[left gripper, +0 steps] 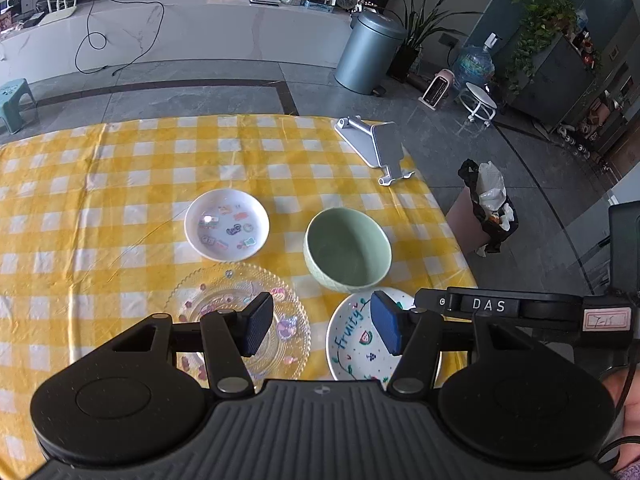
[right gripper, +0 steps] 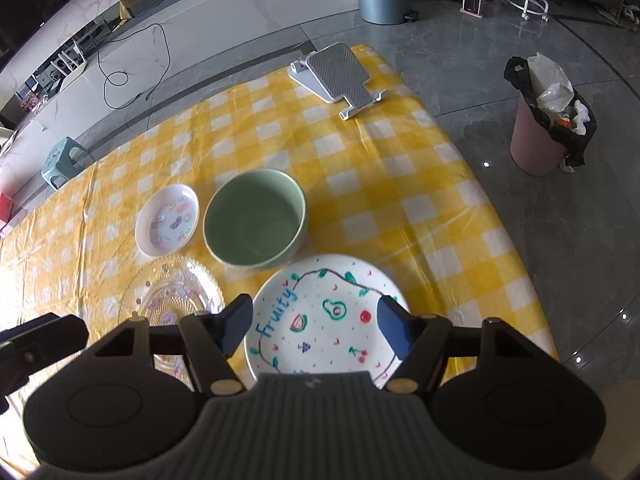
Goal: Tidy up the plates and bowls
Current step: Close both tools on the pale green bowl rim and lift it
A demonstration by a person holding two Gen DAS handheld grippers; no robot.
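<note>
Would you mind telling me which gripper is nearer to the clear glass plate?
Left. The left gripper hovers open with one finger over the glass plate; the right gripper hangs open over the Fruity plate beside it.

"Fruity" in blue handwriting on the near white plate, beside drawn fruit. "DAS" in white letters on the black bar at right; small handwritten label beside it, illegible.
</note>
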